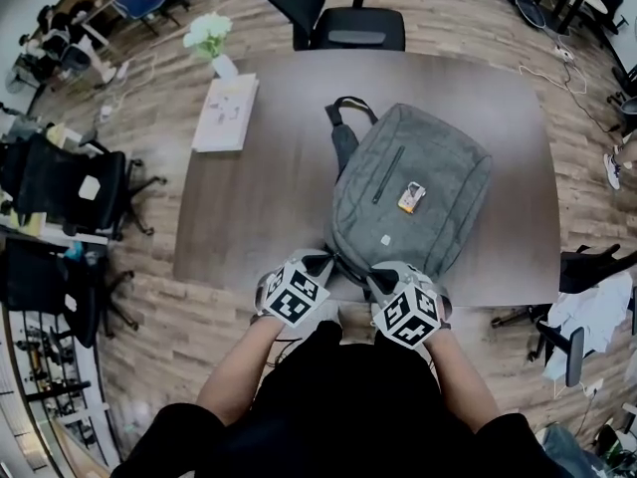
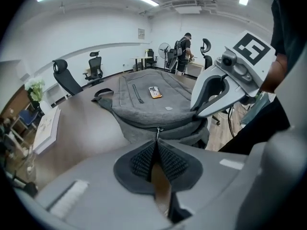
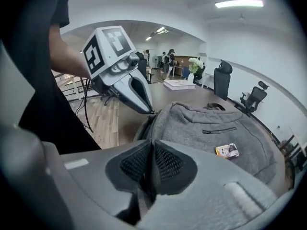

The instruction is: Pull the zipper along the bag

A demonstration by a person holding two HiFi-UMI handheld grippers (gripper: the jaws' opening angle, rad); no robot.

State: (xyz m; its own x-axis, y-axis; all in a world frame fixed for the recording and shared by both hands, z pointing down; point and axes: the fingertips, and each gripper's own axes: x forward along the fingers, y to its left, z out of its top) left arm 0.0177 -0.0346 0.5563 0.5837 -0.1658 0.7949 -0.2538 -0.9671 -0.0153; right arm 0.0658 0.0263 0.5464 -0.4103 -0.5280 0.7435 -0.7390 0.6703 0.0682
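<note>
Grey backpack (image 1: pixel 413 192) lies flat on a brown table (image 1: pixel 249 197), bottom end at the table's near edge, handle end toward the table's far side, small card (image 1: pixel 411 197) on top. Both tongs meet at the near-edge end. Left tongs (image 2: pixel 156 145) are pinched together on the zipper pull (image 2: pixel 157 132). Right tongs (image 3: pixel 152 169) are closed w/ what looks like a fold of grey backpack fabric btwn the pads, just beside the pull. Step in hand, prob.: grips set, pull not yet run. Next move likely needs the left to draw the pull along the track while the right keeps the fabric taut, so the slider doesn't snag.
</note>
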